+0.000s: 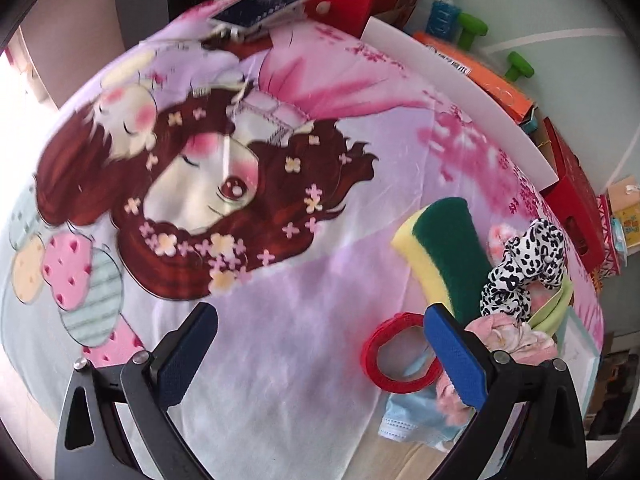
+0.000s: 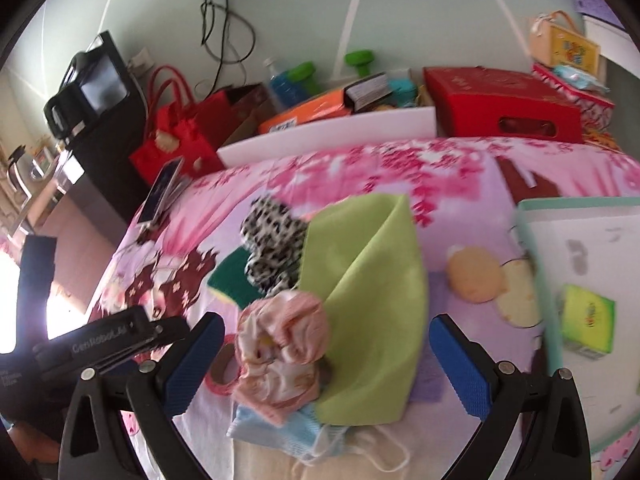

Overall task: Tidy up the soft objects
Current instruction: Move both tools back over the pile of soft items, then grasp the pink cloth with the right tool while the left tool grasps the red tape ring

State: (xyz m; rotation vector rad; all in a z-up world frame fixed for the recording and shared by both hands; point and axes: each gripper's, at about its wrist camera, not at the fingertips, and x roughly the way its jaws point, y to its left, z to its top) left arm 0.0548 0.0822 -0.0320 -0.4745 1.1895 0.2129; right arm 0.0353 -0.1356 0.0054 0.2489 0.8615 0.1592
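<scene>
A pile of soft things lies on the pink cartoon bedsheet (image 1: 280,320): a yellow-green sponge (image 1: 448,256), a leopard-print scrunchie (image 1: 524,264), a pink floral cloth (image 2: 280,344), a folded green cloth (image 2: 368,300), a blue face mask (image 2: 280,428) and a red tape ring (image 1: 396,356). My left gripper (image 1: 320,360) is open and empty, with the pile at its right finger. My right gripper (image 2: 324,364) is open, straddling the pink cloth and the green cloth. The left gripper's body shows at the left of the right wrist view (image 2: 108,340).
A teal-rimmed white box (image 2: 536,264) holding a small green packet (image 2: 588,320) stands right of the pile. A phone on a clamp (image 1: 268,4) sits at the bed's far end. Red boxes (image 2: 500,104), bags, bottles and green dumbbells line the wall.
</scene>
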